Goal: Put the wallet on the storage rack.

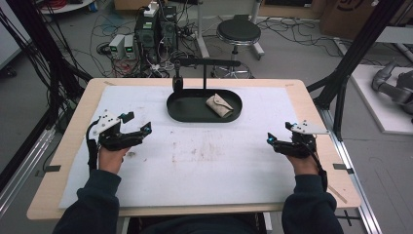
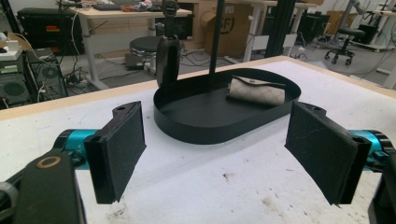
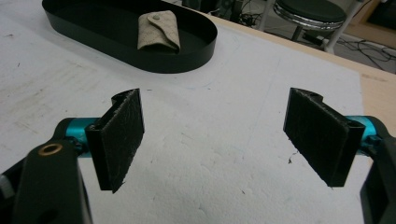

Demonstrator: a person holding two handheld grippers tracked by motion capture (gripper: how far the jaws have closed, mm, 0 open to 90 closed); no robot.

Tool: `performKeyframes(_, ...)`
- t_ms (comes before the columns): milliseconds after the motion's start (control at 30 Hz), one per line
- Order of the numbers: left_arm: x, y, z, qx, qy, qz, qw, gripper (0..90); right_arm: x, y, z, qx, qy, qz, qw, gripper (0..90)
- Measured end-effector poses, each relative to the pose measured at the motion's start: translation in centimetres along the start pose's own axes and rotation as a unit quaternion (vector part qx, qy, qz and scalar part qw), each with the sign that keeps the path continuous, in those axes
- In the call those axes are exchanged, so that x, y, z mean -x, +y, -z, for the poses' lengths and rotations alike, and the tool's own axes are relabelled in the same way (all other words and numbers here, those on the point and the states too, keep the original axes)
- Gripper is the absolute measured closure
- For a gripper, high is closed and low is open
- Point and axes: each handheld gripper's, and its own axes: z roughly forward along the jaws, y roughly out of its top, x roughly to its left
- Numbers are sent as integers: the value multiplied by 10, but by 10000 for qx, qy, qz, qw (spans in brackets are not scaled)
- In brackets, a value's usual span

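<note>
Left gripper (image 1: 139, 124): I held it over the left part of the white mat (image 1: 195, 161), its jaws spread wide and nothing between them.
Right gripper (image 1: 277, 139): I held it over the right part of the mat, near the mat's right edge, jaws likewise wide apart and holding nothing.
Beige pouch (image 1: 219, 105): it lay flat in the right half of the black oval tray (image 1: 187, 113), its flap shut with a snap, well apart from both my grippers.
Tray: it sat at the far middle of the mat, a low wall running all round it.
In the way: a thin black post (image 1: 204, 75) rose from the tray's back edge and carried a crossbar (image 1: 204, 62); a dark piece (image 1: 178, 83) hung from the bar's left end, just above the tray's left back rim.
Open room: bare mat lay between my two grippers and in front of the tray, marked with brown smudges near the middle.
Edges: the wooden table (image 1: 319, 126) showed as a narrow border round the mat; black frame posts (image 1: 350, 58) stood off the right side.
Beyond: a stool (image 1: 238, 31) and cables lay on the floor behind the table.
</note>
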Motion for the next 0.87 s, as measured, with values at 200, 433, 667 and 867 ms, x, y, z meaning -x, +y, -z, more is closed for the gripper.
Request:
performKeyframes(200,-1,-1,0,14,5,63,10000,195,0,0,-1,21,-39,18,10000,208)
performKeyframes(433,-2,-1,0,-2,-2,76,10000,195,1,-1,-3,-57,-37,80,9999,208)
performKeyframes(667,-3,-2,0,8,4,106,9999,195,0,-1,-2,-56,-70,93,9999,208)
performKeyframes(867,-4,-2,0,-3,27,110,9999,195,1,-2,-3,-52,-59,85,9999,208)
